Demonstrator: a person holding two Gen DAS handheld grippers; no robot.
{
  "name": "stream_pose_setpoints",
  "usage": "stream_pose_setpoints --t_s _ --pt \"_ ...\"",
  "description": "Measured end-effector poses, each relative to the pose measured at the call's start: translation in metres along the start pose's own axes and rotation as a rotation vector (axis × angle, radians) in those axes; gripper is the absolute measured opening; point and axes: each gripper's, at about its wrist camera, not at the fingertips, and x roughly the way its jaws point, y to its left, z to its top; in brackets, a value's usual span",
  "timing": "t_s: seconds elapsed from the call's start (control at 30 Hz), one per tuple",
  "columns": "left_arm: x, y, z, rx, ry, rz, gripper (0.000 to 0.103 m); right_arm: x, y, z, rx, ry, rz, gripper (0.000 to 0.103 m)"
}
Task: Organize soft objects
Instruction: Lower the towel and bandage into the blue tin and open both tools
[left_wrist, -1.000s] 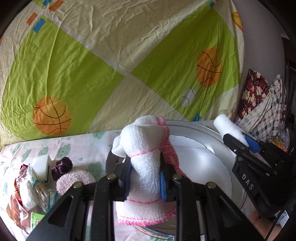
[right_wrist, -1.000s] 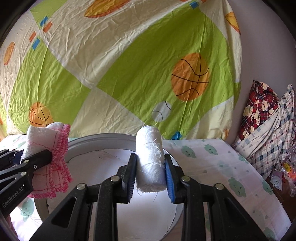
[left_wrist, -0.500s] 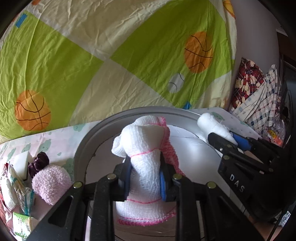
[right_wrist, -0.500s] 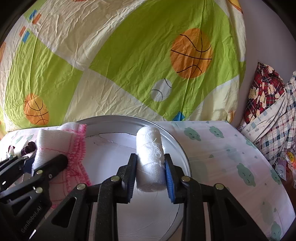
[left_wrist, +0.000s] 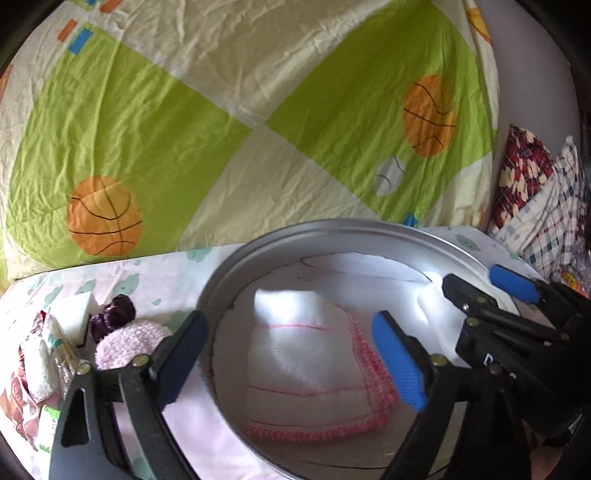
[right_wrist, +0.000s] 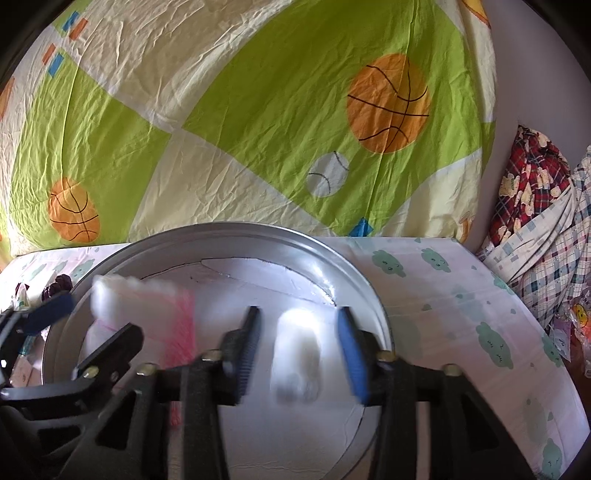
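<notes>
A round metal tray (left_wrist: 258, 254) lined with white stands on the table. The white cloth with pink edging (left_wrist: 306, 369) lies in it, slumped and free. My left gripper (left_wrist: 291, 354) hangs over the cloth, jaws opening wide, and the pads touch nothing. In the right wrist view the small white bandage roll (right_wrist: 295, 362) looks blurred in the tray between my right gripper's (right_wrist: 301, 343) opening jaws, clear of both pads. The cloth (right_wrist: 147, 306) and my left gripper (right_wrist: 96, 319) show at the left there. My right gripper (left_wrist: 480, 284) reaches in over the tray's right side.
Left of the tray lie a pink knitted piece (left_wrist: 125, 339), a dark purple scrunchie (left_wrist: 114, 314), a white sponge block (left_wrist: 74, 314) and some packets (left_wrist: 37, 369). A green sheet with basketballs (left_wrist: 221, 129) hangs behind. Plaid fabrics (left_wrist: 546, 206) pile up at the right.
Both grippers have gone from shut to open. The cloth has dropped out of the left one into the tray, and the roll has left the right one's pads.
</notes>
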Motion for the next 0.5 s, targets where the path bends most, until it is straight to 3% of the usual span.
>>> stream_pose_setpoints --t_s 0.03,0.07,0.1,0.3,0.5 --pt "-0.003 0.005 0.002 -0.011 -0.017 0.01 0.103 -0.002 -0.001 0.0 0.004 -0.01 -0.019 0.07" --pt "-0.007 0.009 0.003 -0.021 -0.034 0.019 0.103 -0.005 -0.002 0.001 0.01 -0.025 -0.031 0.081" --pt "-0.01 0.013 0.005 -0.03 -0.045 0.028 0.103 -0.007 -0.004 0.002 0.019 -0.041 -0.034 0.084" --pt "-0.025 0.031 0.001 -0.023 -0.09 0.101 0.103 -0.018 -0.006 0.006 0.035 -0.092 -0.034 0.085" --pt "-0.029 0.042 -0.007 -0.015 -0.081 0.149 0.103 -0.021 -0.003 0.005 0.037 -0.102 -0.016 0.085"
